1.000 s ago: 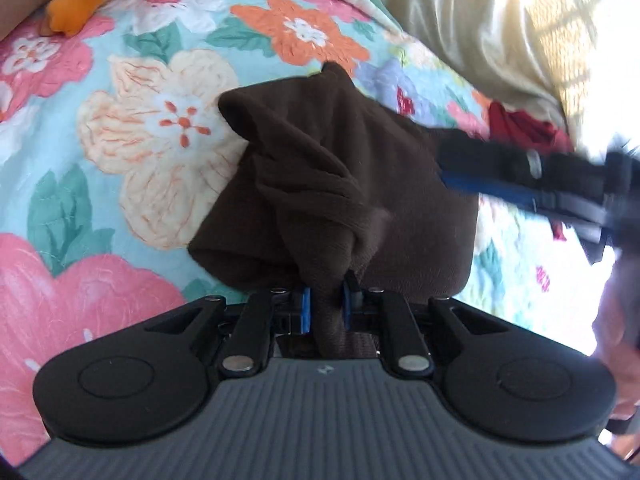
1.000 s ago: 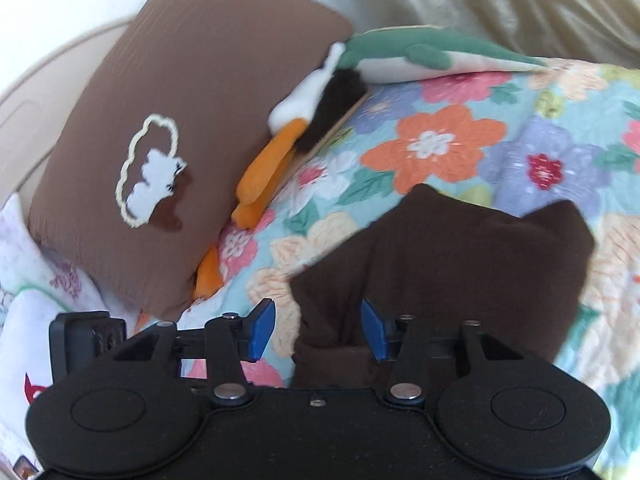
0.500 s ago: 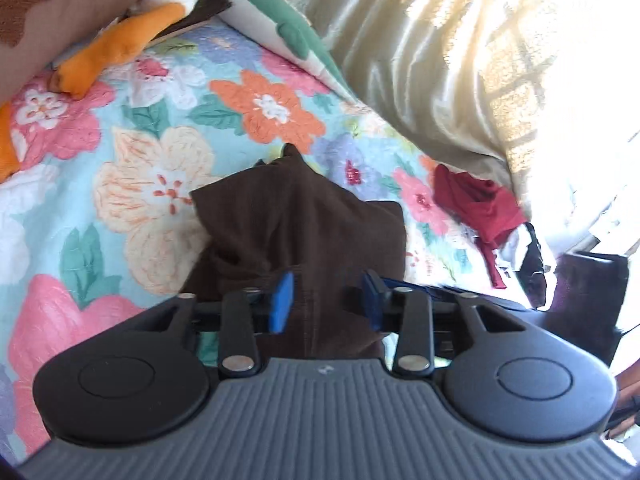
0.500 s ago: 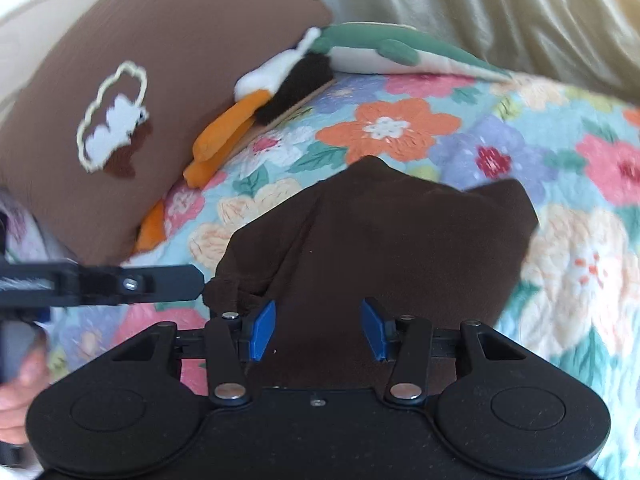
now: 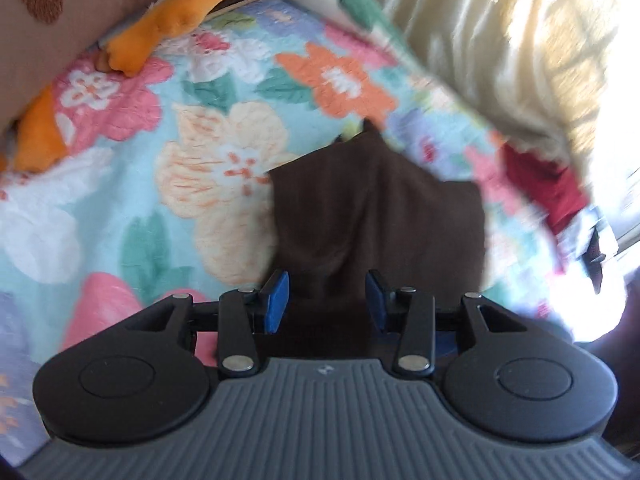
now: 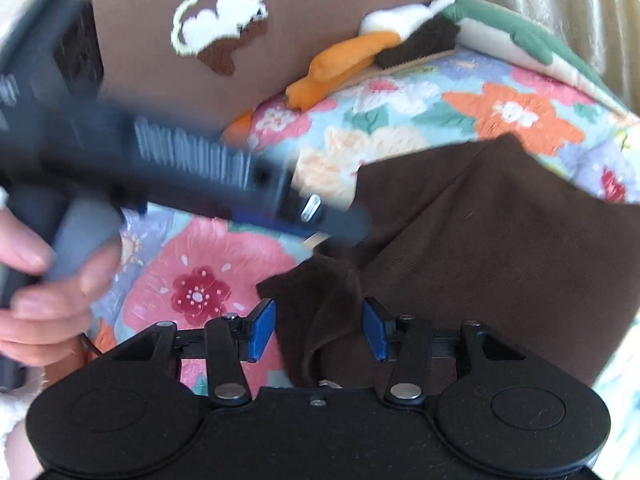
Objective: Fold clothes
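A brown garment point(image 5: 376, 216) was seen lying folded on a floral quilt point(image 5: 120, 208), at about centre of the left wrist view, reaching from 12 o'clock of the gripper's fingers out toward a pointed corner at the far end. The left gripper point(image 5: 327, 303) was held over the garment's near edge, its blue pads point(image 5: 276, 300) parted to a moderate width; cloth was seen between them but was not pressed by either pad. Nothing was held.

In the right wrist view the garment point(image 6: 500, 248) filled the field from 12 to 3 o'clock, with a loose folded flap running down between the fingers of the right gripper point(image 6: 318, 330). Its pads point(image 6: 260, 332) were set moderately wide, apart from the flap on both sides, so nothing was gripped. The left gripper point(image 6: 336, 222) was seen blurred at 10 o'clock, its tip near the garment's left edge, with a hand point(image 6: 44, 280) wrapped on its handle at 9 o'clock.

A brown pillow point(image 6: 248, 40) with a cloud motif was noted at 11 to 12 o'clock, and an orange plush toy point(image 6: 344, 64) just beside it. A red garment point(image 5: 552, 192) was noted at 3 o'clock in the left view, near a pale curtain point(image 5: 500, 40).
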`<state>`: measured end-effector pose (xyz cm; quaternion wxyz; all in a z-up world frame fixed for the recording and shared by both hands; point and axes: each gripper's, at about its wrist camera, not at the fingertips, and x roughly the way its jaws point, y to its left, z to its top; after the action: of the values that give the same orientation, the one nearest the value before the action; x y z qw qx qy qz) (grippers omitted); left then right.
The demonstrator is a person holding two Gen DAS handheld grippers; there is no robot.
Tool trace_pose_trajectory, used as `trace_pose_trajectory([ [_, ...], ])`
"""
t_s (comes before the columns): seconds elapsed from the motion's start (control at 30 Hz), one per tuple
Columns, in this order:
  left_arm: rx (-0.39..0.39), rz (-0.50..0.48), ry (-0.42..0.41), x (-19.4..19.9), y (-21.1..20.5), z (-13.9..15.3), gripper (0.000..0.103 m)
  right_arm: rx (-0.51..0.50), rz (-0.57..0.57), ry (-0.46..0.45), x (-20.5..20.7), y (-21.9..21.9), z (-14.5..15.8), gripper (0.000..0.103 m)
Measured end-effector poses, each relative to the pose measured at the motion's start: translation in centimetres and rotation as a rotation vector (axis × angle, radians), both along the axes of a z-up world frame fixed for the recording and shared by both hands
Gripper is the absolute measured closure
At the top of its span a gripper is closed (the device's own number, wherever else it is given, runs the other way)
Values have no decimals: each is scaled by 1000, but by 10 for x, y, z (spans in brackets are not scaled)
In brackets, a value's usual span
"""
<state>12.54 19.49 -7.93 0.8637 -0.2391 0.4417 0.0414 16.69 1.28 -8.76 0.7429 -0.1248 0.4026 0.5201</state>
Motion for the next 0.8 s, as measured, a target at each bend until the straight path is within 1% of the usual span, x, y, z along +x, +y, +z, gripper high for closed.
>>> trace_pose_trajectory([
  [0.03,54,-68,20,10,-5,3,62,6,-15,-5,6,-5,8,49],
  [0.07,104,-127,13,20,-8,5,59,18,-42,-6,12,-12,15,47],
  [0.1,146,-168,-9,29,-7,5,50,32,-74,-3,19,-20,20,44],
  [0.13,187,-210,-31,39,-6,6,48,45,-113,-6,25,-29,23,43],
  [0.17,216,-231,-47,48,-3,4,46,54,-159,-14,31,-37,24,43],
  [0.2,208,-231,-38,56,4,-2,46,61,-202,-19,37,-45,23,43],
  [0.27,147,-211,13,66,20,-19,46,68,-271,-17,49,-59,18,43],
  [0.3,117,-184,22,64,26,-27,46,66,-299,-13,56,-64,13,43],
  [0.33,90,-179,19,59,31,-34,46,53,-326,-14,62,-69,7,43],
  [0.37,87,-192,22,54,32,-36,46,37,-348,-11,68,-73,1,43],
  [0.47,131,-242,32,41,31,-35,46,-1,-419,0,82,-84,-13,43],
  [0.53,162,-252,18,34,29,-29,45,-27,-466,0,89,-91,-20,43],
  [0.57,144,-254,-2,33,29,-26,45,-31,-478,-3,91,-93,-22,43],
  [0.63,66,-267,-38,34,26,-22,44,-11,-488,18,91,-101,-23,43],
  [0.7,15,-279,-65,36,20,-21,38,3,-492,26,88,-106,-21,43],
  [0.73,14,-290,-67,38,15,-22,36,11,-494,28,86,-108,-19,43],
  [0.77,30,-304,-58,41,9,-24,32,25,-494,18,81,-107,-16,43],
  [0.8,45,-319,-49,43,4,-26,32,40,-491,9,76,-106,-14,43],
])
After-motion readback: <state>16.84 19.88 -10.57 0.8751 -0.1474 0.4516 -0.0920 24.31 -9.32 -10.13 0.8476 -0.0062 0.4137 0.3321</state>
